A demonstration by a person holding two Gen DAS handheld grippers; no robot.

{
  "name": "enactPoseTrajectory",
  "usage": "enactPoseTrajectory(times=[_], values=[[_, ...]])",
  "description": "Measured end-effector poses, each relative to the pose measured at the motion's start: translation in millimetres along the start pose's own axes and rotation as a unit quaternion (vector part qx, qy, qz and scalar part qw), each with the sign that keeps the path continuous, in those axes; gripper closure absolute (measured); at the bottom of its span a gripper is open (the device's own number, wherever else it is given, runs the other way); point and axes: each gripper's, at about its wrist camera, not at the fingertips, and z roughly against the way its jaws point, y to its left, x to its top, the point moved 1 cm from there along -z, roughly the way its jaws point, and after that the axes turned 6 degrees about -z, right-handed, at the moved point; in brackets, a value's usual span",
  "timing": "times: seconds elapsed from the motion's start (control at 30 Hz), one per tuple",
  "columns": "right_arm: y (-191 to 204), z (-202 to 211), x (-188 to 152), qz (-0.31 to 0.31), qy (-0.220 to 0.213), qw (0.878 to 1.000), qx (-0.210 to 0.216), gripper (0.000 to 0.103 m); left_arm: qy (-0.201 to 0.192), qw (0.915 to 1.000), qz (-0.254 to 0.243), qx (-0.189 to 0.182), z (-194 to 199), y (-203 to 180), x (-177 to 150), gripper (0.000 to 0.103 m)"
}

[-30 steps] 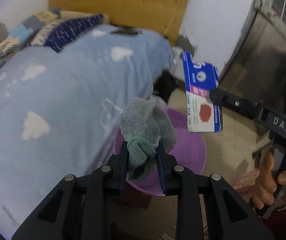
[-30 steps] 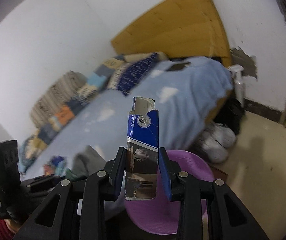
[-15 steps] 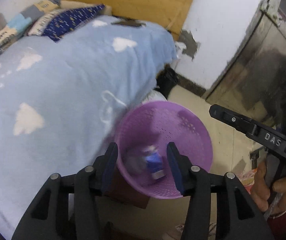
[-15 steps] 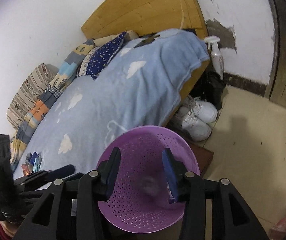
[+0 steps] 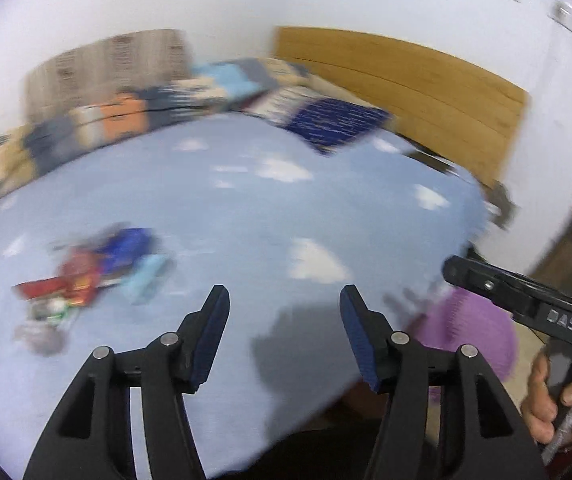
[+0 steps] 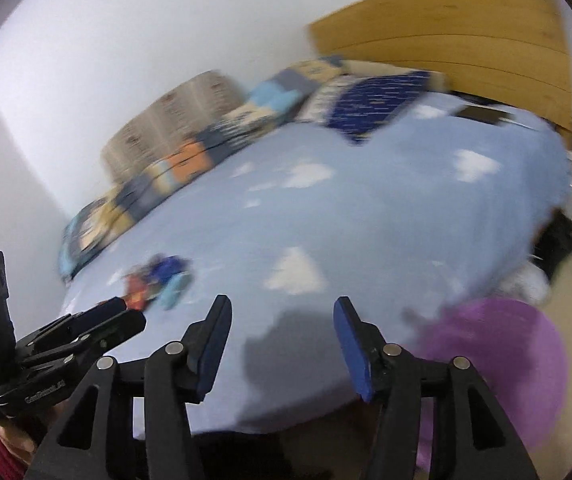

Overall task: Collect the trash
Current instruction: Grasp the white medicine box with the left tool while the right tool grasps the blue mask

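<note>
Both views are blurred by motion. A pile of trash (image 5: 98, 272), red, blue and light-blue wrappers and boxes, lies on the light-blue bed cover at the left; it also shows in the right wrist view (image 6: 158, 280). My left gripper (image 5: 284, 300) is open and empty above the bed edge, right of the pile. My right gripper (image 6: 282, 308) is open and empty above the same edge. The purple basket (image 5: 474, 332) stands on the floor at the lower right, and shows in the right wrist view (image 6: 506, 356).
The bed (image 5: 246, 208) with cloud-pattern cover fills the middle. Pillows and folded blankets (image 5: 134, 108) lie along the wall. A wooden headboard (image 5: 406, 88) stands at the right. The other gripper shows at the right edge (image 5: 526, 304) and at the lower left (image 6: 58, 344).
Both grippers let go of the grey sock and the blue box into the purple basket, then swung up and left, away from the basket toward the bed. Both jaws stand wider open.
</note>
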Motion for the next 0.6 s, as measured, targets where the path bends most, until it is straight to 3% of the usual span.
enactPoseTrajectory(times=[0.07,0.17,0.27,0.33,0.47,0.6], values=[[35,-25,-1,0.019,0.019,0.999,0.025,0.045,0.001,0.9990,0.031,0.034,2,38,-7,0.046],[76,-66,-7,0.042,0.049,0.997,0.044,0.045,0.012,0.9908,0.097,0.093,2,104,-24,0.046],[113,-118,-15,0.045,0.098,0.992,0.066,0.045,0.036,0.9707,0.180,0.155,-2,178,-47,0.046],[130,-152,-19,0.042,0.123,0.989,0.067,0.045,0.058,0.9564,0.227,0.175,-8,216,-63,0.046],[155,-219,-24,0.033,0.175,0.982,0.057,0.045,0.089,0.9269,0.321,0.172,-14,286,-105,0.046],[167,-279,-25,0.021,0.203,0.978,0.038,0.045,0.098,0.9028,0.389,0.156,-17,325,-137,0.046]])
